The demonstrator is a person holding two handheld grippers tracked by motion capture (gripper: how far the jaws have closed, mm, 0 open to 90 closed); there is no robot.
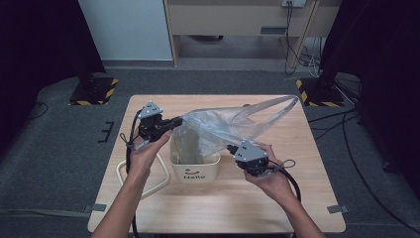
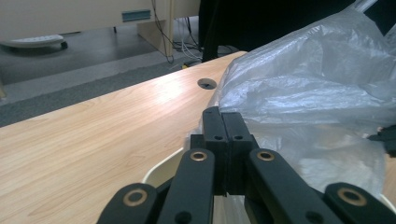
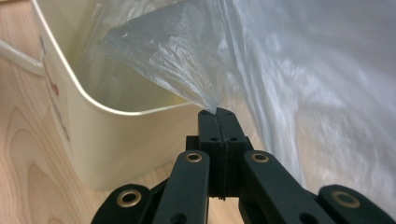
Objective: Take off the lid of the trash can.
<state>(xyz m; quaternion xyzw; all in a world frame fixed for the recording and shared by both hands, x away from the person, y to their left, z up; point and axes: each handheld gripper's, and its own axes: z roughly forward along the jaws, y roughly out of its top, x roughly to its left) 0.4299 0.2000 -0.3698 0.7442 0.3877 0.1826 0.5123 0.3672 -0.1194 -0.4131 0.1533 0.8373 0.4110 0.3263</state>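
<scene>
Item: clear plastic bag [image 1: 233, 124], stretched over my cream bin [image 1: 194, 166] on the table [image 1: 297, 198]. My left gripper [image 1: 178, 121] and right gripper [image 1: 231, 148] each pinched its film, jaws closed. Bin interior was veiled by plastic; bag's far handle [image 1: 289, 101] was blurred.

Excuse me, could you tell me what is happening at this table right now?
A person is fitting a clear, thin plastic bag into a small cream plastic bin on the light wooden table. The left gripper and the right gripper are each shut on an edge of the bag. Part of the bag hangs inside the bin; the rest stretches up toward the table's far right corner.
</scene>
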